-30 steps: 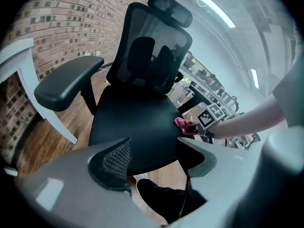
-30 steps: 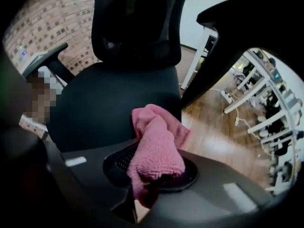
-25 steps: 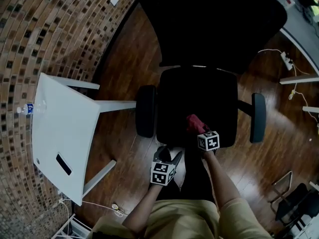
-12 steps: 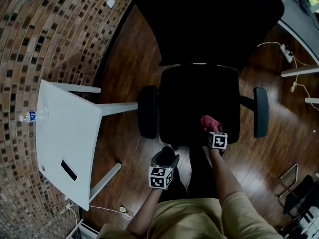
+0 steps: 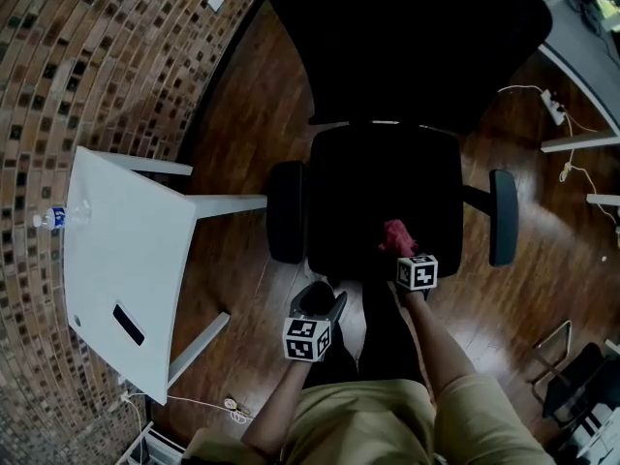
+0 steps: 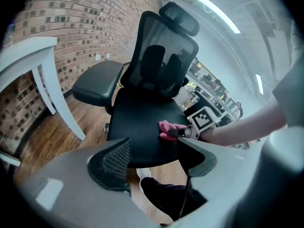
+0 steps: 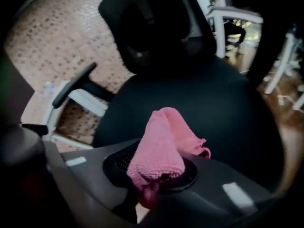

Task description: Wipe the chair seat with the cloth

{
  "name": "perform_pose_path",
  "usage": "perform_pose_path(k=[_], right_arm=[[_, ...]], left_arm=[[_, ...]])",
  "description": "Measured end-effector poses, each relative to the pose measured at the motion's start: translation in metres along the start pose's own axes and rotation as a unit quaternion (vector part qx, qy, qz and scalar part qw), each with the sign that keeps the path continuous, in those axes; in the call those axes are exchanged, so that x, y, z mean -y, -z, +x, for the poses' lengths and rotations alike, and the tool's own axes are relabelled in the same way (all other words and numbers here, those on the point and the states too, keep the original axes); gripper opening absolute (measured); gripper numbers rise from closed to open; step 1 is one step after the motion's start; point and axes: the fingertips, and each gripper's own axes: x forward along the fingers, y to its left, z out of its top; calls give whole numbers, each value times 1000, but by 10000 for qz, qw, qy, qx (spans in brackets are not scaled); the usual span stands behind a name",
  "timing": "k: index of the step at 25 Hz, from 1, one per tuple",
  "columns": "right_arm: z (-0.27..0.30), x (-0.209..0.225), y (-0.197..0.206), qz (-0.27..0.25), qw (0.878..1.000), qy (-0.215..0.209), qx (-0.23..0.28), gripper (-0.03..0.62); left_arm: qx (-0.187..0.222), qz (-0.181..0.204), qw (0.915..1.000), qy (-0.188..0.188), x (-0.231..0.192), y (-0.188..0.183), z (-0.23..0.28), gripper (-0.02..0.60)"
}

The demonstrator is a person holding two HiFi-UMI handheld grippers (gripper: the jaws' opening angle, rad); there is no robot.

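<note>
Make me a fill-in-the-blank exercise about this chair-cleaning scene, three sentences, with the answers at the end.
1. The right gripper is shut on a ____ cloth, held over the black chair seat.
2. The left gripper is ____, with nothing between its jaws.
3. In the head view, the white table stands to the ____ of the chair.

Missing words: pink; open; left

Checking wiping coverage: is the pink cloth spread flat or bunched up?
Bunched: the cloth is a crumpled wad pinched in the right gripper, at the chair seat.
</note>
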Motion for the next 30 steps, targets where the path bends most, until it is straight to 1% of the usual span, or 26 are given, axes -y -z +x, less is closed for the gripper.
perform_pose_path(k=[2, 3, 4, 5, 6, 7, 8, 9, 10, 11, 12, 13, 14, 15, 17, 18, 20, 22, 23, 24, 25, 26, 27, 28, 29, 30], right_arm=[[34, -89, 10, -222, 9947, -995, -167, 64], [47, -129, 15, -288, 9895, -1397, -241, 64], [58, -163, 20, -367, 9844, -1693, -296, 64], [68, -188, 25, -480, 9809, -1848, -357, 64], [76, -203, 31, -625, 9799, -1839, -456, 64], [81, -204, 37, -786, 9812, -1659, -590, 64], [84, -194, 41, -912, 9843, -1331, -710, 64], [81, -172, 44, -922, 9886, -902, -777, 63], [71, -141, 47, -753, 9930, -399, -817, 63], [56, -101, 55, -404, 9951, 155, -888, 63], [37, -53, 68, 62, 9928, 691, -977, 63], [14, -2, 79, 500, 9873, 1148, -975, 63], [-13, 47, 81, 763, 9817, 1543, -816, 63], [-42, 92, 75, 843, 9768, 1894, -544, 61], [-97, 160, 52, 817, 9670, 2414, 37, 61], [-117, 181, 41, 828, 9627, 2566, 239, 61], [-131, 195, 33, 929, 9594, 2645, 311, 61], [-118, 174, 31, 890, 9665, 2399, 213, 61], [-103, 151, 32, 766, 9746, 2099, 142, 61], [-82, 119, 35, 601, 9844, 1653, 51, 61], [-57, 79, 41, 452, 9931, 1084, -71, 61], [-30, 30, 48, 330, 9983, 435, -207, 61], [-5, -26, 54, 204, 9990, -222, -317, 61], [18, -81, 59, 84, 9959, -805, -393, 61], [36, -131, 63, 19, 9910, -1261, -446, 61], [51, -171, 68, 21, 9864, -1572, -485, 63]], left_arm=[[100, -144, 9997, -145, -13, -1, -13, 296], [117, -203, 9995, -212, -18, 0, -19, 296], [118, -232, 9993, -264, -21, 1, -23, 296], [108, -232, 9992, -299, -24, 2, -27, 296], [93, -212, 9992, -321, -27, 3, -30, 296], [78, -184, 9992, -337, -29, 4, -32, 296], [69, -166, 9992, -349, -31, 4, -33, 296], [66, -165, 9992, -359, -32, 5, -33, 296], [65, -178, 9992, -361, -33, 5, -32, 296], [61, -195, 9992, -350, -31, 5, -31, 296], [52, -210, 9992, -322, -29, 6, -29, 296], [40, -215, 9994, -277, -25, 6, -26, 296], [27, -202, 9995, -223, -20, 7, -23, 296], [15, -175, 9997, -163, -15, 7, -20, 296], [16, -131, 9999, -50, -6, 8, -15, 296], [39, -142, 9999, -9, -5, 6, -13, 296], [97, -221, 9997, 15, -10, 2, -11, 290], [102, -258, 9996, -29, -18, 0, -14, 290], [96, -244, 9996, -59, -21, -1, -15, 290], [94, -218, 9997, -88, -23, -3, -17, 290], [97, -190, 9997, -117, -25, -4, -18, 290], [111, -169, 9997, -148, -27, -6, -20, 290], [139, -161, 9996, -185, -30, -8, -22, 290], [179, -169, 9994, -231, -34, -9, -24, 290], [219, -190, 9992, -281, -38, -11, -25, 287], [238, -214, 9989, -331, -41, -11, -27, 275]])
